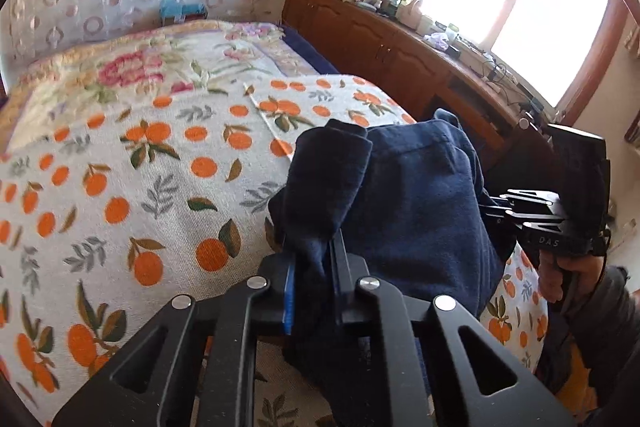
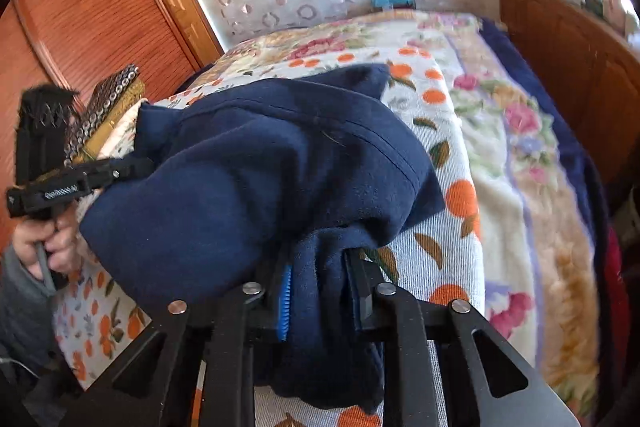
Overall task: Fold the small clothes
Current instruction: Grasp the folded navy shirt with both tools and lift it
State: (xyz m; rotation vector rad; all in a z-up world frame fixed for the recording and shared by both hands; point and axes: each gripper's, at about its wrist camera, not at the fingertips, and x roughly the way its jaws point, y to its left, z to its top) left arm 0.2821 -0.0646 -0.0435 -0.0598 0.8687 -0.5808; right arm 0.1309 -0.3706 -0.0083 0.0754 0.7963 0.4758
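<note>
Left gripper (image 1: 314, 247) and right gripper (image 2: 320, 267), each clamped on a bunched edge of the navy garment (image 1: 416, 195), which hangs between them just above the orange-print cover (image 1: 132, 163) on the bed.

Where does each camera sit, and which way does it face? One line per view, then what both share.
Left wrist: on the left claw, looking down over the bed towards the window; right claw and hand show.
Right wrist: on the right claw, facing the bed and the wooden door; left claw and hand show.
Shared: navy garment, pinched by both claws.
</note>
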